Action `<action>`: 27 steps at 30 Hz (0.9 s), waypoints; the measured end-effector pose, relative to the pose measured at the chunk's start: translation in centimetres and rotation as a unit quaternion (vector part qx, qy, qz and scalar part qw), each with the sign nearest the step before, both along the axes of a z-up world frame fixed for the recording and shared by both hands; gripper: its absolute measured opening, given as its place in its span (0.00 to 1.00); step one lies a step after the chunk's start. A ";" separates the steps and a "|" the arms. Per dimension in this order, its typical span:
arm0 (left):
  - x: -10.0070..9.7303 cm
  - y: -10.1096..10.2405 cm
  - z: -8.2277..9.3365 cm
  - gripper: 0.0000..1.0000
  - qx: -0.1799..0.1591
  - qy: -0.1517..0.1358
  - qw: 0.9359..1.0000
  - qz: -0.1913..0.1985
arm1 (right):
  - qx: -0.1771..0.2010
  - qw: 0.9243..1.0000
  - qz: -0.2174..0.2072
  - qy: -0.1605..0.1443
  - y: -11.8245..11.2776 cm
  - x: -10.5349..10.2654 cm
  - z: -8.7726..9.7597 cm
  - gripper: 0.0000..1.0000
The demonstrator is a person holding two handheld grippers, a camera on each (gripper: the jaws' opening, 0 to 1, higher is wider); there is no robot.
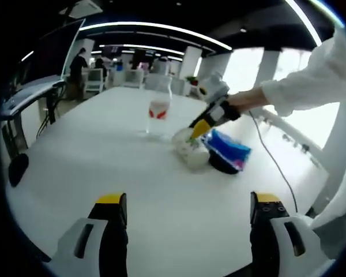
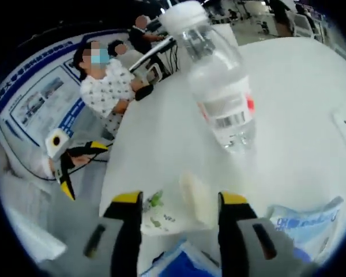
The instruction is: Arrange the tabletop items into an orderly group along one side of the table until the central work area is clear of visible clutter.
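Observation:
My left gripper (image 1: 188, 210) is open and empty, low over the near part of the white table (image 1: 104, 150). Across the table a hand in a white sleeve holds my right gripper (image 1: 203, 124), tips down on a white packet (image 1: 190, 153). In the right gripper view the jaws of my right gripper (image 2: 180, 210) stand against both sides of this white, green-printed packet (image 2: 164, 216). A clear bottle with a red label (image 1: 158, 109) stands upright just behind it (image 2: 219, 86). A blue and white pouch (image 1: 228, 149) lies right of the packet (image 2: 305, 222).
A black object (image 1: 219, 166) lies under the blue pouch. Another dark item (image 1: 17, 167) sits at the table's left edge. A seated person (image 2: 106, 86) is beyond the table's far side, and my left gripper (image 2: 63, 161) shows there too. Chairs and desks stand in the background.

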State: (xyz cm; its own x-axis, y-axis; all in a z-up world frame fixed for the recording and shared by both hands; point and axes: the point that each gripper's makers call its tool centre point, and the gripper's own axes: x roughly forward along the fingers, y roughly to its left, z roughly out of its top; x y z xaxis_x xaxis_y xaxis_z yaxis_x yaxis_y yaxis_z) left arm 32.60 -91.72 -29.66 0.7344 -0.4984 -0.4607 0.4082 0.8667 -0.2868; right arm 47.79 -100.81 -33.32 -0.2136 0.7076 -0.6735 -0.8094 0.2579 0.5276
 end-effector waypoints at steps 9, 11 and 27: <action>0.6 1.8 0.1 0.82 -0.022 0.006 0.999 0.045 | 0.044 0.998 -0.004 0.046 0.7 -0.8 1.5 0.11; 0.6 1.9 0.0 0.81 -0.021 0.007 0.999 0.048 | 0.044 0.998 -0.001 0.043 0.6 -1.2 1.7 0.10; 0.4 2.1 -0.4 0.80 -0.013 0.014 0.999 0.045 | 0.055 0.998 -0.017 0.005 0.4 -2.9 3.6 0.00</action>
State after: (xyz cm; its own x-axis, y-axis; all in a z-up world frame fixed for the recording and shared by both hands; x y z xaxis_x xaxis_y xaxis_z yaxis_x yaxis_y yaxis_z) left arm 33.02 -89.66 -30.08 0.7642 -0.4425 -0.4693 0.3198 0.8918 -0.3201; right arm 44.84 -100.42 -29.67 -0.1958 0.7839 -0.5893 -0.7955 0.2245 0.5629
